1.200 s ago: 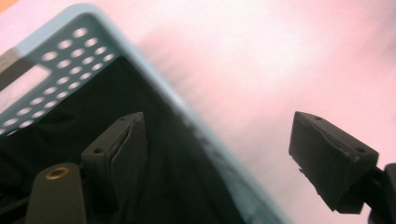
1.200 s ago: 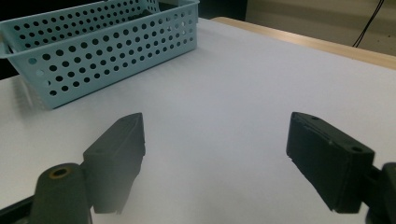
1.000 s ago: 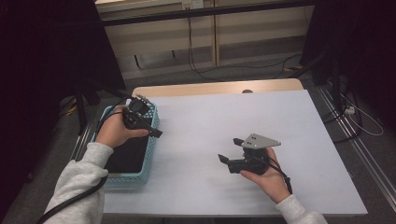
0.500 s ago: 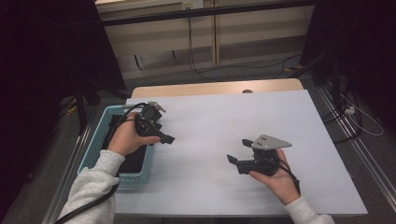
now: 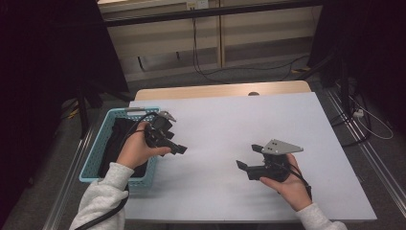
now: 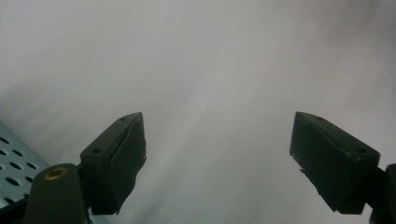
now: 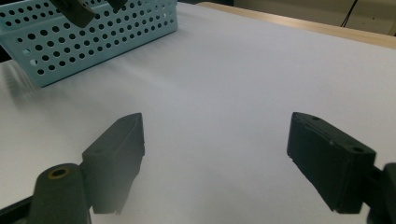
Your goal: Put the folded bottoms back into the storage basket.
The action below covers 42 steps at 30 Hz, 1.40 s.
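Observation:
A light blue perforated basket (image 5: 92, 160) stands at the table's left edge with a black cloth (image 5: 116, 140) lying inside it. My left gripper (image 5: 174, 143) hangs just right of the basket over the white table, open, with nothing between its jaws (image 6: 217, 126). The basket's corner (image 6: 14, 175) shows at the bottom left of the left gripper view. My right gripper (image 5: 249, 156) rests low over the table's front right, open and empty (image 7: 215, 123), pointing left toward the basket (image 7: 93, 35).
The white table top (image 5: 230, 115) spreads between and beyond the grippers. A wooden strip (image 5: 215, 90) runs along its far edge. Cables lie on the floor (image 5: 268, 67) behind the table. A cable trails from the left gripper past the sleeve (image 5: 103, 201).
The left gripper has moved right, from above the basket out over the white table. The right gripper has drifted slightly right and nearer. Both stay open.

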Each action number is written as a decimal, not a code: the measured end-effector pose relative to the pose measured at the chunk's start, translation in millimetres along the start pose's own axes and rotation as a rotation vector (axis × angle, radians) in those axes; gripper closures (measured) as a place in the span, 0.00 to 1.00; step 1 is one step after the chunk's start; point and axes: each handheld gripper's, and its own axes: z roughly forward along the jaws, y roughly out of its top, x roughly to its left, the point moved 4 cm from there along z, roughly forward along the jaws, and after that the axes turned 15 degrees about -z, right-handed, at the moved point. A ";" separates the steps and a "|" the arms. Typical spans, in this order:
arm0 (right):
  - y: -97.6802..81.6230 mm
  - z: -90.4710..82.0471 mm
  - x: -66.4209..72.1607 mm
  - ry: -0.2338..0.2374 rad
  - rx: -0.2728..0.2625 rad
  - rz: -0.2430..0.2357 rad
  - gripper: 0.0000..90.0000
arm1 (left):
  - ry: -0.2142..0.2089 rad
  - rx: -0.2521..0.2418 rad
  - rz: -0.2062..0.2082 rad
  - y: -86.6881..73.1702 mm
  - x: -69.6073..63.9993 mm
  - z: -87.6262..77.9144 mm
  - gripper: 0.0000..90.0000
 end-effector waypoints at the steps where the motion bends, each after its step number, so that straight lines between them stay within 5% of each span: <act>1: -0.6 -0.2 -0.1 0.002 0.002 0.000 0.21 | -0.003 -0.001 0.001 -0.8 -1.3 1.1 0.20; 13: -8.6 -7.8 -4.0 0.007 0.029 -0.001 0.21 | -0.050 -0.019 0.019 -16.1 -19.7 14.7 0.19; 26: -22.6 -22.2 -7.6 0.007 0.067 -0.020 0.20 | -0.098 -0.071 -0.031 -33.3 -27.4 27.0 0.19; 42: -36.0 -41.0 -13.1 -0.006 0.095 -0.027 0.20 | -0.124 -0.077 -0.034 -47.0 -35.0 46.0 0.19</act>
